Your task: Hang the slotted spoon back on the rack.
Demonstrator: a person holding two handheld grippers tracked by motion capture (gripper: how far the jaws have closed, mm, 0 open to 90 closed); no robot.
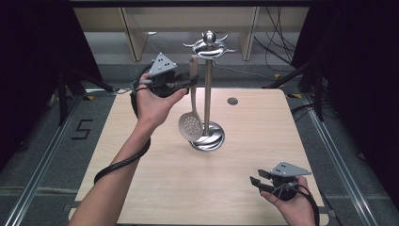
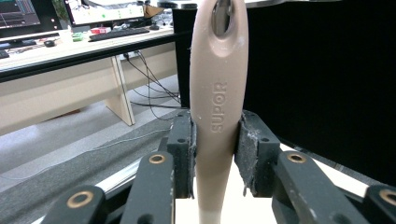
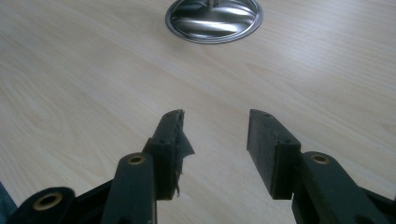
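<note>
One steel stand rises just beside the gripped skimmer.

Light wood table on grey carpeted floor; black curtains at both sides; a desk with monitors beyond the fingers.

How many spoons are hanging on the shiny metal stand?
1. A slotted spoon hangs beside the pole of the stand, its beige handle between the left gripper's jaws. The stand's far hooks look bare, but something might hide there.
</note>
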